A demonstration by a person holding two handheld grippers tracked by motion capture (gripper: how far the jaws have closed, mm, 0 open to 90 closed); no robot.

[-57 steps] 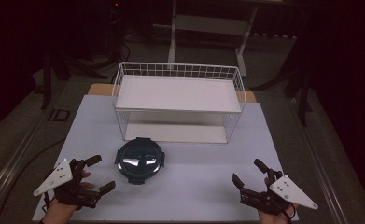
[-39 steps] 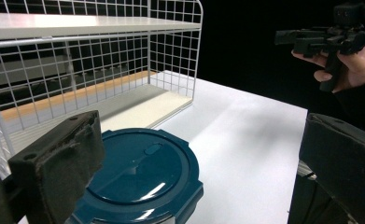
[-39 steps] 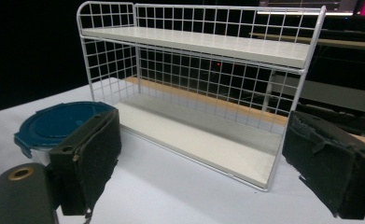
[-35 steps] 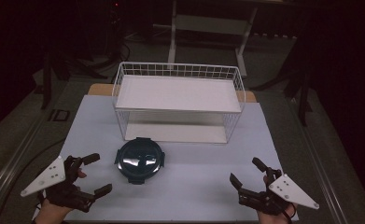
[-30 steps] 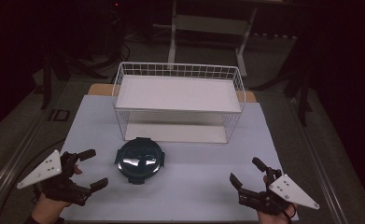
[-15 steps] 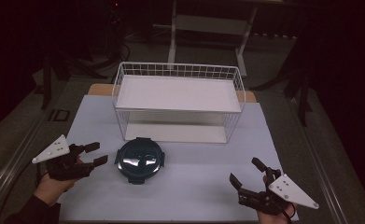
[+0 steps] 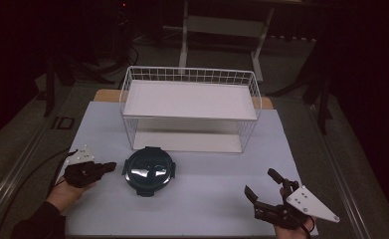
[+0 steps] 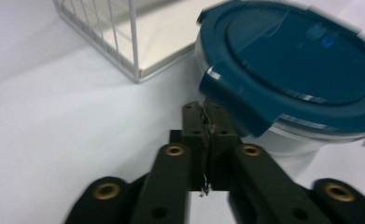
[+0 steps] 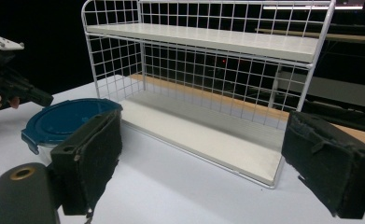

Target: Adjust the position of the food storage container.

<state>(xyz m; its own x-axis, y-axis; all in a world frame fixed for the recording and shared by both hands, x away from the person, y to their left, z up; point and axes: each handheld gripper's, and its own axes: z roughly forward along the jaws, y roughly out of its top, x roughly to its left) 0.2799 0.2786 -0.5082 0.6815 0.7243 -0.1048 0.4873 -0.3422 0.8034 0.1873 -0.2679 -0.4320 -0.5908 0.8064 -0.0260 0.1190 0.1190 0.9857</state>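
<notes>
Left gripper (image 8: 207,122) just closed on nothing beside round blue-lidded container (image 7: 148,170) before wire rack (image 7: 192,82), right gripper (image 7: 265,191) spread idle; container untouched, grasping and moving likely all ahead.

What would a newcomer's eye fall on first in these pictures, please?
Probably the round container with the dark blue lid, near the table's front left, just before the white wire rack with two shelves. The left gripper, jaws shut on nothing, points at the lid's edge; the right gripper waits open at the front right.

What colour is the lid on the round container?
Dark teal blue lid; the left gripper view shows it best.
</notes>
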